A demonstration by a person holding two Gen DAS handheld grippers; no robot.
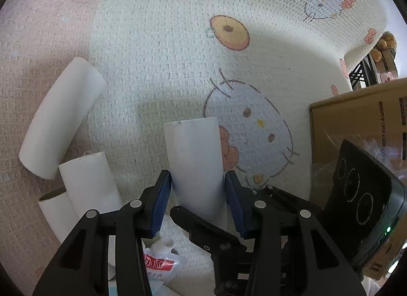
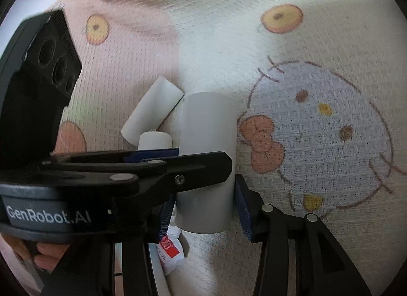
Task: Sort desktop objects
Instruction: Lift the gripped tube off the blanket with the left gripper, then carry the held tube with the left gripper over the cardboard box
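Note:
A white tube (image 1: 194, 158) sits between the blue pads of my left gripper (image 1: 197, 179), whose jaws stand around it, just off its sides, without pressing. My right gripper (image 2: 204, 201) is shut on the same white tube (image 2: 207, 128) lower down, its pads against both sides. One black finger (image 1: 203, 229) of the right gripper crosses under the tube in the left wrist view. In the right wrist view the left gripper (image 2: 203, 158) reaches in from the left, one finger in front of the tube and one behind it.
Other white tubes (image 1: 61, 117) (image 1: 89, 186) lie together left of the held one, on a cartoon-print mat (image 1: 157, 41). A small squeeze tube with a red label (image 1: 160, 265) lies under the grippers. A cardboard box (image 1: 361, 123) stands at the right. A person's hand (image 2: 43, 252) holds the left gripper.

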